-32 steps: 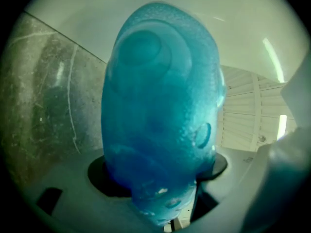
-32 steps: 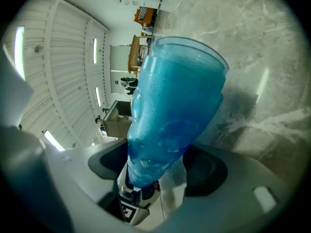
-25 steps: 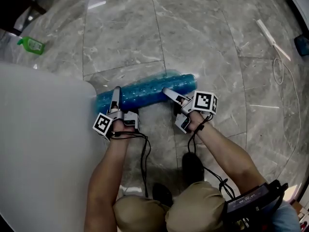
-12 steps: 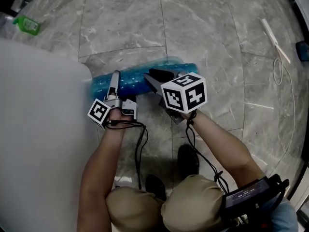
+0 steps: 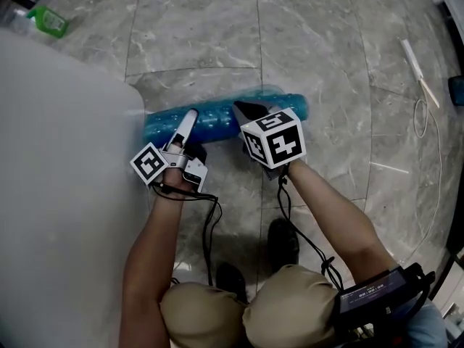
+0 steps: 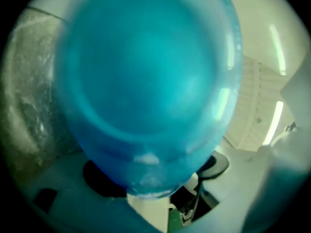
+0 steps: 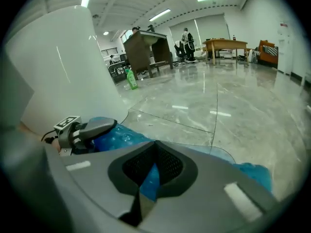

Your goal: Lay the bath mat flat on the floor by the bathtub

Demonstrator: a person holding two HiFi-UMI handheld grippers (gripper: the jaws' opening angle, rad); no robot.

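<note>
The blue, bubbly bath mat (image 5: 217, 118) lies rolled up on the marble floor, its left end against the white bathtub (image 5: 58, 194). My left gripper (image 5: 190, 125) is at the roll's left part. The roll (image 6: 146, 81) fills the left gripper view between the dark pads (image 6: 99, 181), and the jaws have just been opening wide around it. My right gripper (image 5: 241, 110) points down onto the roll's middle. Its jaws (image 7: 153, 152) have just been closing and now meet, with blue mat (image 7: 149, 178) pinched between them. In that view the left gripper (image 7: 90, 129) rests on the roll beside the tub (image 7: 58, 57).
A green bottle (image 5: 49, 22) stands on the floor beyond the tub, also showing as the bottle (image 7: 131, 79). A white stick (image 5: 419, 62) and a thin cable (image 5: 428, 158) lie at the right. My feet (image 5: 283, 241) are just behind the roll. Desks and people are far off.
The right gripper rolled so its marker cube faces up, moved onto the roll and shut. The left gripper tilted slightly rightward and rose a little at the roll's left end.
</note>
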